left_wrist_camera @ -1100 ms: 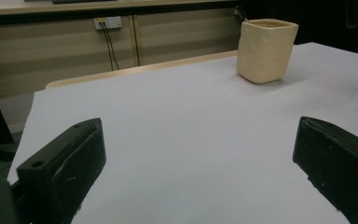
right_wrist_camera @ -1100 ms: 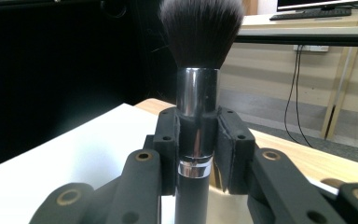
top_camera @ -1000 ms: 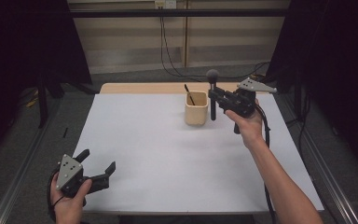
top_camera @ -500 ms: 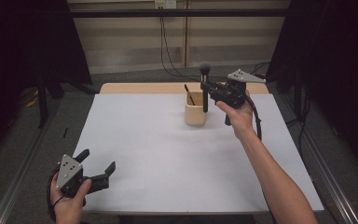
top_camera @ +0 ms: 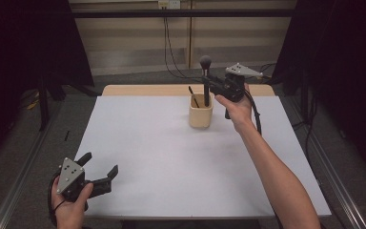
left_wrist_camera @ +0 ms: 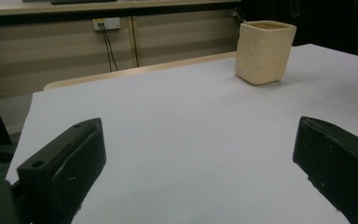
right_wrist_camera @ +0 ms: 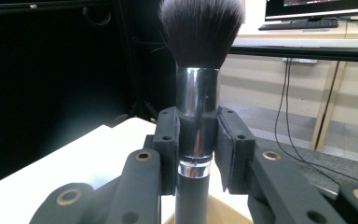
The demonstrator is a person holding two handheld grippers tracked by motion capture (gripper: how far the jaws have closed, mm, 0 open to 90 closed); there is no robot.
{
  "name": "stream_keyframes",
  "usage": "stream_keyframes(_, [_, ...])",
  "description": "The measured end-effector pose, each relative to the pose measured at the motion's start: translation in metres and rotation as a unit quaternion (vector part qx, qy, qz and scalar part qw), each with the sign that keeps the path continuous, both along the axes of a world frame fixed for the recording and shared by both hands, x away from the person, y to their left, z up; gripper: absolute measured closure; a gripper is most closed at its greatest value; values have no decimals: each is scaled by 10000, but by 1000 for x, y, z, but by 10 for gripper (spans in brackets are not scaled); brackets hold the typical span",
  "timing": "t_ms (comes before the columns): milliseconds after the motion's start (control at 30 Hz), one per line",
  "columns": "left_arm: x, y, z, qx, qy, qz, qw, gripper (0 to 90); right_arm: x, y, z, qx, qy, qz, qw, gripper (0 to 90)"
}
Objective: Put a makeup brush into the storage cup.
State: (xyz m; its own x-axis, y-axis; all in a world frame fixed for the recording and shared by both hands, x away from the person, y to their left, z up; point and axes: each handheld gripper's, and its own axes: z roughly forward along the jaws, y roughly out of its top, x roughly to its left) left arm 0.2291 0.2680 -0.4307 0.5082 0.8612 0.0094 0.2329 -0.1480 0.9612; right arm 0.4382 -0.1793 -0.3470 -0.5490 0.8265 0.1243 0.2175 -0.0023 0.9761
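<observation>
A cream cup (top_camera: pixel 200 110) stands on the white table (top_camera: pixel 162 157) toward the back, with a thin dark stick (top_camera: pixel 193 97) leaning inside it. My right gripper (top_camera: pixel 210 84) is shut on a makeup brush (top_camera: pixel 206 76), which it holds upright with the bristles on top and the handle's lower end just over the cup's right rim. In the right gripper view the pads (right_wrist_camera: pixel 168 144) clamp the brush (right_wrist_camera: pixel 196 116) at its silver ferrule. My left gripper (top_camera: pixel 100 170) rests open at the table's front left corner. Its own view shows nothing between its jaws and the cup (left_wrist_camera: pixel 265 52) far off.
A wooden strip (top_camera: pixel 143 89) edges the table's back. Cables (top_camera: pixel 169 47) hang down the wall behind it. Metal rails (top_camera: pixel 336 186) run along both sides of the table. The right forearm (top_camera: pixel 271 176) crosses the table's right half.
My right gripper has carried the brush leftward and slightly up, from right of the cup to over its rim. The left gripper has stayed put.
</observation>
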Motion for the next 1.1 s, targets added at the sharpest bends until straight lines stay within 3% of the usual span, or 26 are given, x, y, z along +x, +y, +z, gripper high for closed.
stream_keyframes(133, [0,0,0,10,13,-13,10000,26,7,3,0,2,-93,-53,9999,720])
stream_keyframes(367, [-1,1,0,32,-5,3,10000,26,16,6,-11,-64,-9,-94,9999,719])
stream_keyframes(1100, [-1,1,0,26,2,24,10000,25,13,4,-24,-94,73,-48,9999,719])
